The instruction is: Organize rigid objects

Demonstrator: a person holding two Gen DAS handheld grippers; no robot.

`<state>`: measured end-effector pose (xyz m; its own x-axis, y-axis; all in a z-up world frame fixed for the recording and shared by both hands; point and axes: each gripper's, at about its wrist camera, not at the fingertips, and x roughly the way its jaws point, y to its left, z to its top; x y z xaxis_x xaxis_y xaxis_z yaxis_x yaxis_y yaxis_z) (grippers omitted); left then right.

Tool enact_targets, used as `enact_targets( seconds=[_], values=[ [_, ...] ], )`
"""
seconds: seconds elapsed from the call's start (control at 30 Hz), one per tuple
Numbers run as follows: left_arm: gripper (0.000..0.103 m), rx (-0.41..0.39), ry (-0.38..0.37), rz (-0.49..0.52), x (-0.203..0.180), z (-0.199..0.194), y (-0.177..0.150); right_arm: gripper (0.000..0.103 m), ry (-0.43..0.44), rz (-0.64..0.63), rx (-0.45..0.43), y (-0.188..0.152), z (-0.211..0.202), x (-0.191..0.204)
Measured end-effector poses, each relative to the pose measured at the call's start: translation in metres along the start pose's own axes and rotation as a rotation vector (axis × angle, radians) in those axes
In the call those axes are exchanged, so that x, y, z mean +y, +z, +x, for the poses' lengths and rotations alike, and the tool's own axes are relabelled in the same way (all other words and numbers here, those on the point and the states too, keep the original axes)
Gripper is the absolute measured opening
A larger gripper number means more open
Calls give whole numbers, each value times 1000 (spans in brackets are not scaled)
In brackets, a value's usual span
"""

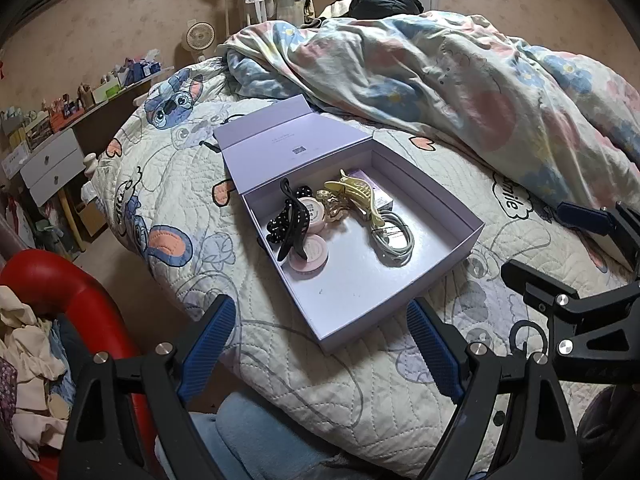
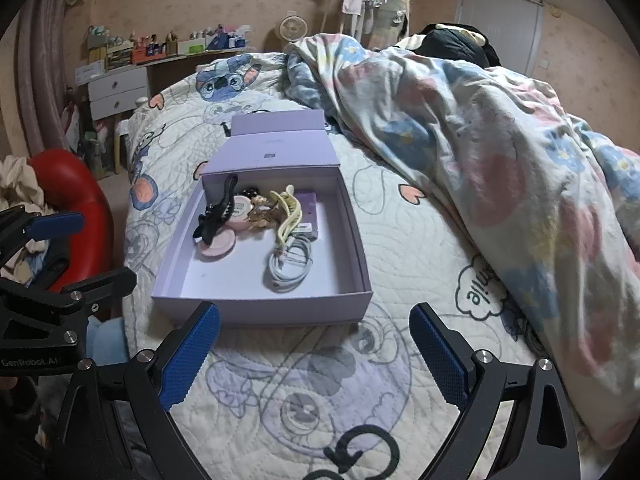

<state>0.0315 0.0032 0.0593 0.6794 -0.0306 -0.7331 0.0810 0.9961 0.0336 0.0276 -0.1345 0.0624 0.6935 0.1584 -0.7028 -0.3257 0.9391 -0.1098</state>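
Both claws hang released and empty above the quilted bedspread (image 2: 400, 248): the left gripper (image 1: 320, 344) and the right gripper (image 2: 316, 352). At twelve o'clock from each sits the open lavender box (image 2: 260, 310), its lid flipped back. Inside lie a black hair claw (image 1: 294, 220), a yellow hair claw (image 1: 356, 196), two pink round tins (image 1: 310, 256) and, at five o'clock of the yellow hair claw, a coiled grey cable (image 1: 392, 240).

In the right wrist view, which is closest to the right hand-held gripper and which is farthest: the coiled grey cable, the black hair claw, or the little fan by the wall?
From the right hand-held gripper:
1. Coiled grey cable, in the open lilac box, toward its near side.
2. Black hair claw, farther back in the box, on its left.
3. Small fan, far beyond the bed, against the wall.
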Motion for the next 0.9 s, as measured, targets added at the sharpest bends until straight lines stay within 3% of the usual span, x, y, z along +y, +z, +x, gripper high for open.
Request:
enact_targets(
  seconds=[0.9],
  values=[
    [88, 3, -24, 28, -17, -5, -11, 97, 3, 43, 27, -21, -6, -12]
  ],
)
